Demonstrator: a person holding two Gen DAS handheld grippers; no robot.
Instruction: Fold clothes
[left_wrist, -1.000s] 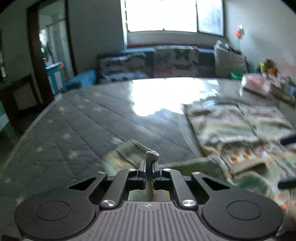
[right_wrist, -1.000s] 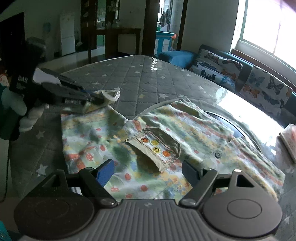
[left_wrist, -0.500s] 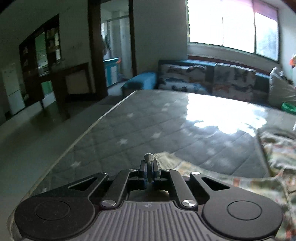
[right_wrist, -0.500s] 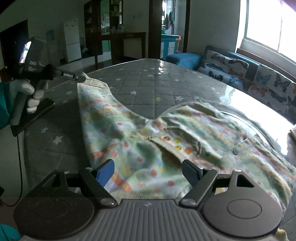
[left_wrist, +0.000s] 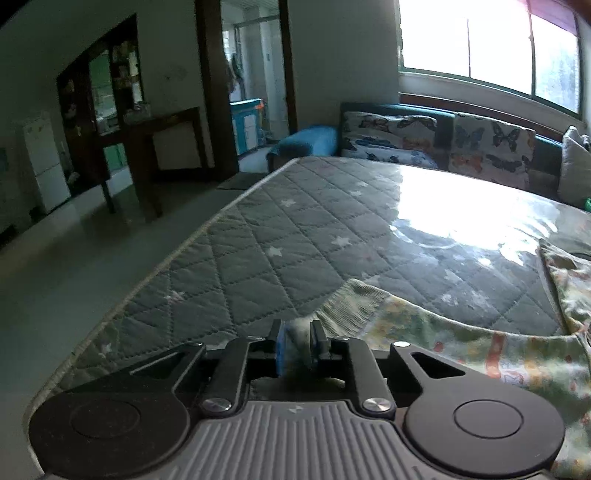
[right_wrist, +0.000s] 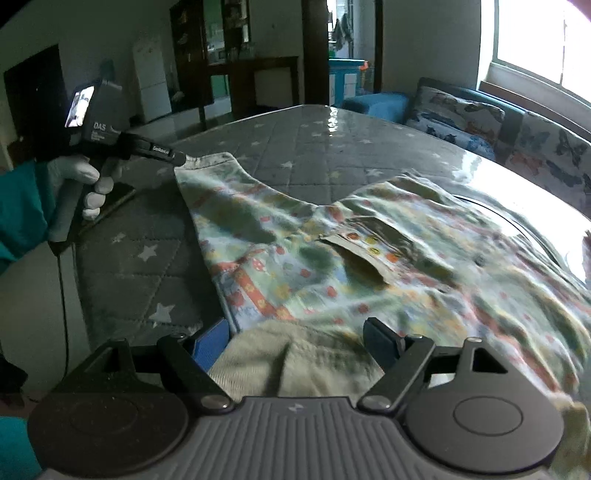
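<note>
My left gripper (left_wrist: 297, 345), jaws opening, lets go the shirt (right_wrist: 332, 258) cuff (left_wrist: 351, 302) spread on the mattress (left_wrist: 295, 229); my right gripper (right_wrist: 295, 341) gapes over the hem (right_wrist: 295, 362). Folding not yet begun.

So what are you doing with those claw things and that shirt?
A person is laying a small patterned shirt flat on a grey quilted mattress to fold it. The left claw is at the cuff of a sleeve stretched out to the side, and its jaws are opening with the cuff between them. The right claw is open, with the plain band at the shirt's near edge between its fingers, not pinched. No fold is made yet.
</note>
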